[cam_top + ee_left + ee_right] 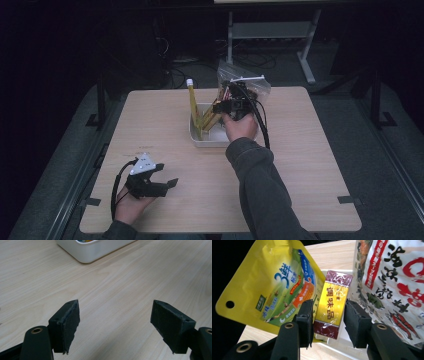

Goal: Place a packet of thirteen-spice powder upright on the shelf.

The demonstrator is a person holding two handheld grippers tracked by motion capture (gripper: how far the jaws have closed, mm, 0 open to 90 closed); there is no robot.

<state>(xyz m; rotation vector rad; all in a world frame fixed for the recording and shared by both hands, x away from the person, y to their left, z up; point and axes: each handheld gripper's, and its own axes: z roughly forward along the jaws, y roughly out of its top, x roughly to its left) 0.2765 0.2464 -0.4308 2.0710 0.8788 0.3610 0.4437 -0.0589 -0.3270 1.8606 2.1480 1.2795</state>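
Observation:
A white bin (200, 140) stands at the table's middle back and holds upright food packets. My right gripper (227, 102) reaches into it from above. In the right gripper view its jaws (328, 307) flank a small yellow and maroon box (332, 305), with thin gaps at the pads, so it is open. A yellow pouch (277, 285) leans to the box's left and a red and white packet (392, 282) to its right. My left gripper (167, 175) rests near the front left of the table, open (115, 315), nothing between its pads.
The yellow pouch (192, 107) sticks up tall out of the bin's left side. A clear plastic bag (245, 82) lies just behind the bin. The bin's corner (92, 251) shows ahead of the left gripper. Bare wood lies between the two hands.

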